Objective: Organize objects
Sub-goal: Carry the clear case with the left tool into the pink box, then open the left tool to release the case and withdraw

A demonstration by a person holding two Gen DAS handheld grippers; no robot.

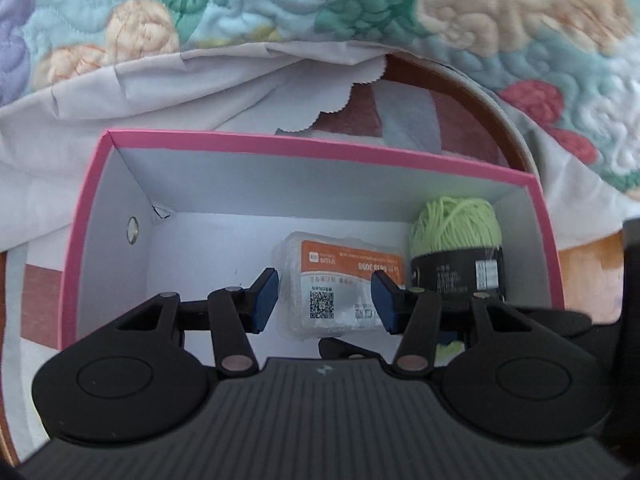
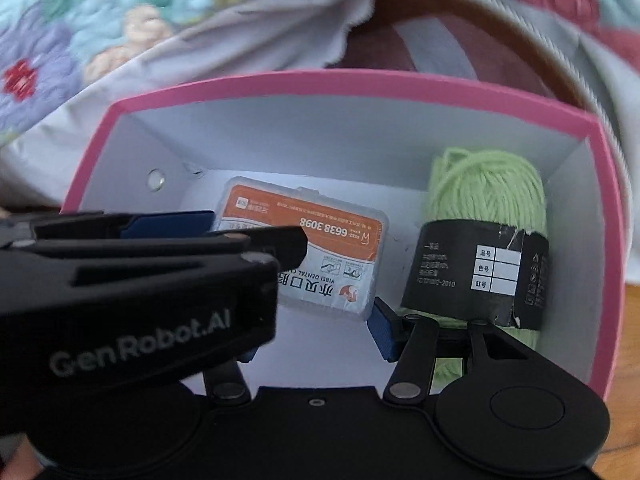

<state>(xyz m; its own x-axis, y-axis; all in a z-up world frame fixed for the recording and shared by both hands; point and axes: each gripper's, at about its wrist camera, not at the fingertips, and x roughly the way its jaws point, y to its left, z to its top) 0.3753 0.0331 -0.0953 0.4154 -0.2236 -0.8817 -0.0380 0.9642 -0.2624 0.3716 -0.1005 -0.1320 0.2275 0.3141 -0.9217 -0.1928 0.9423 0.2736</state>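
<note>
**Both claws dipping into the pink box**

Two claws are reaching down into the pink-rimmed cardboard box with white walls (image 1: pixel 304 146), which is sitting on a round brown worktop (image 1: pixel 496 108) draped with pale grey cloth (image 1: pixel 140 92), a floral quilt (image 1: pixel 280 4) lying beyond it.

The left claw (image 1: pixel 325 302) is hanging with its jaws apart over the clear plastic floss-pick case with an orange label (image 1: pixel 340 276); the blue pads are flanking the case from above, and I cannot tell whether they are touching it. The right claw (image 2: pixel 312 332) is also standing apart and empty, its one visible blue pad (image 2: pixel 382 334) just beside the near corner of the case, with the left claw crossing in front of its other side. Just right of both claws, the pale green ball of yarn in a black paper band (image 2: pixel 486 240) is lying against the box's right wall.

The sorting seems to be under way, with two items already boxed. Next, I judge, either a claw closes squarely on the case, or both lift out clear of the rim.

The case label is reading "6638 3098" and "YIBEI DENTAL", upside down. The left claw's housing is reading "GenRobot.AI". The yarn band's small print ends in "2010".
</note>
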